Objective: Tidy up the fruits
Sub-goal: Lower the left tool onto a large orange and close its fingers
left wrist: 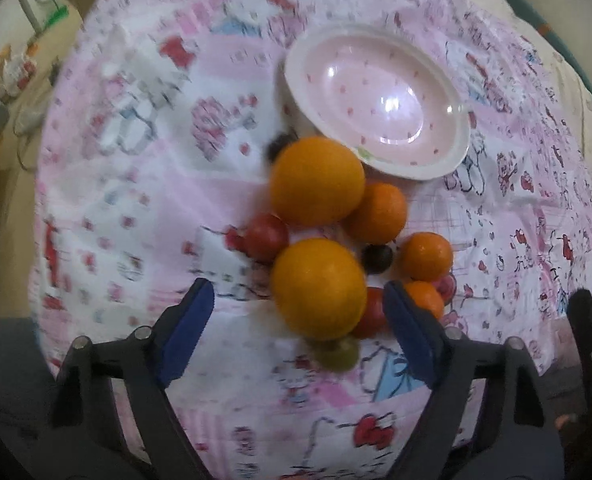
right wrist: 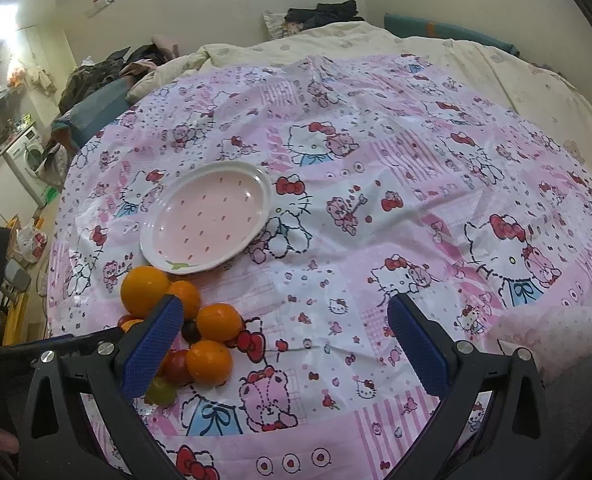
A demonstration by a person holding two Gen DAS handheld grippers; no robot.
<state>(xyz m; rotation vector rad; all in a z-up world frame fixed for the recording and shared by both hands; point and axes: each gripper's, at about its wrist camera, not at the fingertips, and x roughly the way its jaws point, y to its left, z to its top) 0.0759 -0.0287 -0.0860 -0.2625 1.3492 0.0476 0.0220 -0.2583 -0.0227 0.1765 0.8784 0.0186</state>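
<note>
A pile of fruit lies on a pink Hello Kitty cloth (left wrist: 136, 208): two big oranges (left wrist: 319, 288) (left wrist: 317, 181), smaller oranges (left wrist: 377, 212), red tomatoes (left wrist: 266, 237), a dark plum (left wrist: 377, 258) and a green fruit (left wrist: 337, 354). An empty pink plate (left wrist: 375, 98) sits just beyond the pile. My left gripper (left wrist: 297, 304) is open, its jaws on either side of the nearest big orange. My right gripper (right wrist: 286, 320) is open and empty, right of the pile (right wrist: 210, 322), with the plate (right wrist: 208, 216) ahead to the left.
The cloth (right wrist: 375, 200) covers a bed with a cream duvet (right wrist: 495, 64) behind. Clothes are heaped at the back left (right wrist: 108, 68). A washing machine (right wrist: 30, 152) and clutter stand off the left side.
</note>
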